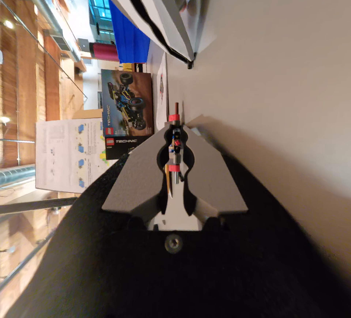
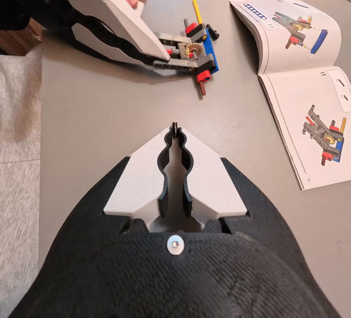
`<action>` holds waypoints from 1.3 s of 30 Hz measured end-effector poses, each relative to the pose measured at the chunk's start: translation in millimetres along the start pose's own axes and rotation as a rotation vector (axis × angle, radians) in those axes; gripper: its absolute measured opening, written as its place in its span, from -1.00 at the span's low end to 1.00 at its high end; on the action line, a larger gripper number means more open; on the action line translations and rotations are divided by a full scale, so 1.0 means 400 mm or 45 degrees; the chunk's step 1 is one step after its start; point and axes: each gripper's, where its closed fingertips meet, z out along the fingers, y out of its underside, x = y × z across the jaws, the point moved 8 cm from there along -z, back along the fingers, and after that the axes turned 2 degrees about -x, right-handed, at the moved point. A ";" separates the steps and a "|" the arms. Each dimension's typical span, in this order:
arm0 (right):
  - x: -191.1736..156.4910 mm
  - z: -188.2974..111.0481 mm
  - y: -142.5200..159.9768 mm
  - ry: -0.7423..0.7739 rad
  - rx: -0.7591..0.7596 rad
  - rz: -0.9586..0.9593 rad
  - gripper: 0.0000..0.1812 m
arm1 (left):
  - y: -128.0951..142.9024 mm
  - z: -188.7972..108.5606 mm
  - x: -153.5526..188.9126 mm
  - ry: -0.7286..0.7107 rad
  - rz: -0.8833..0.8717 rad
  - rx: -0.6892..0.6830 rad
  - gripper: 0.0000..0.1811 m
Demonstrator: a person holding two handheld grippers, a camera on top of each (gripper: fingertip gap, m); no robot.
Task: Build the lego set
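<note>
Clamped on both sides: left gripper (image 2: 161, 58) holding the half-built assembly (image 2: 191, 50) by its 2 grey beams, right gripper (image 2: 175, 131) pinching a small black pin (image 2: 175, 128) at the very fingertips. Assembly resting low on the grey table (image 2: 133, 109), blue beam (image 2: 209, 50) facing away from the left gripper, another black pin (image 2: 213, 31) already seated at its far end, yellow axle (image 2: 197, 11) and brown axle (image 2: 202, 88) sticking out on opposite sides. Open instruction booklet (image 2: 296, 84) lying just to the right. Lego box (image 1: 127, 111) standing at the table's far edge in the left wrist view.

Risks, as judgement only:
- Pin held by a sliver of its length, so likely to twist or pop free on first contact with a hole, then roll off across the table.
- Approach off the hole's axis: pin jamming at the rim, pushing the blue beam loose from its mounts instead of seating.
- Hard push against an assembly held only at 1 end: whole frame pivoting in the left grip or skidding.
- Axles possibly snagging the right fingertips on the way in.
- Target hole too small to make out from here, so misalignment hard to catch early.
</note>
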 end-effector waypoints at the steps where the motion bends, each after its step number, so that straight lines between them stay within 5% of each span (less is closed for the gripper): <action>1: -0.001 0.000 0.000 0.003 0.000 -0.003 -0.96 | 0.000 0.001 -0.001 0.004 -0.031 0.001 -0.94; 9: -0.005 0.000 0.000 0.015 0.001 -0.029 -0.97 | -0.024 -0.004 -0.023 0.068 -0.101 0.169 -0.95; 17: -0.005 0.001 -0.002 0.001 -0.002 -0.043 -0.96 | -0.057 0.024 -0.002 0.016 0.117 0.240 -0.94; 24: 0.000 -0.008 -0.006 0.035 0.041 -0.036 -0.97 | -0.060 0.041 -0.007 0.034 -0.033 0.300 -0.94; 39: -0.021 0.004 -0.033 0.108 0.108 -0.119 -0.96 | -0.057 0.044 -0.008 0.057 -0.049 0.293 -0.94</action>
